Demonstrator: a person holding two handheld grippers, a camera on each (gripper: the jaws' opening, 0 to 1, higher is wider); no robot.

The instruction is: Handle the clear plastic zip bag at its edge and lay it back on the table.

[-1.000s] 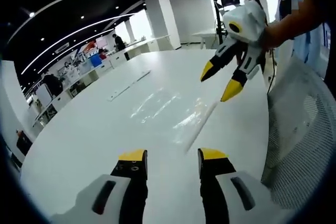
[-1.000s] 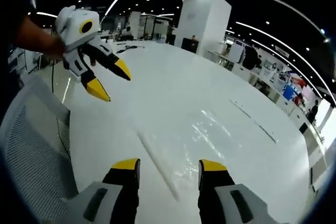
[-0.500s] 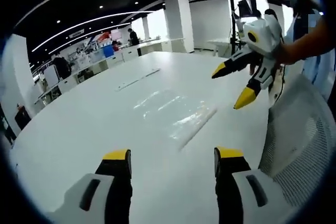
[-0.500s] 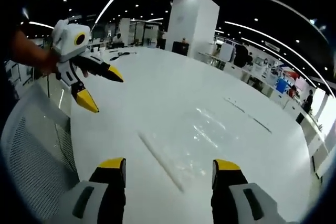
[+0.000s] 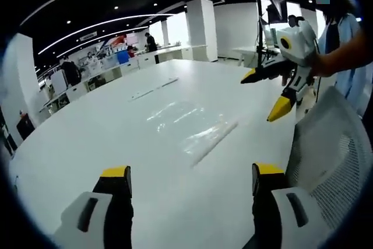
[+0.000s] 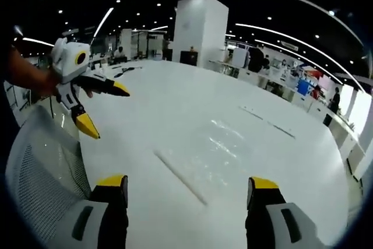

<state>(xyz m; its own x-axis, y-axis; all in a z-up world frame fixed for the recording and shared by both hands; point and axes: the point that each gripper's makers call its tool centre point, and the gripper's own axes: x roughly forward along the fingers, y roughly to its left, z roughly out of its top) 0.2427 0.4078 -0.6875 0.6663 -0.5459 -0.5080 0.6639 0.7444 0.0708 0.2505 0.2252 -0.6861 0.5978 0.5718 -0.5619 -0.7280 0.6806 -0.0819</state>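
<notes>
Big white bench (image 5: pixel 87 138) (image 6: pixel 175 103), wide open surface all round the bag; near edge runs by a mesh chair (image 5: pixel 332 150) (image 6: pixel 41 167), far edge faces rows of desks w/ people. One clear zip bag (image 5: pixel 189 123) (image 6: pixel 224 150), flat on the bench mid-surface, zip strip on the side nearest the chair. Two thin white strips (image 5: pixel 152 88) (image 6: pixel 268 122) lie past it toward the far edge, well apart from the bag. Two claws: left claw (image 5: pixel 186 173) (image 6: pixel 102 109) jaws spread wide, holding nothing, off the bag. Right claw (image 6: pixel 189 182) (image 5: pixel 273 93) also spread wide, nothing gripped, up over the near edge.
</notes>
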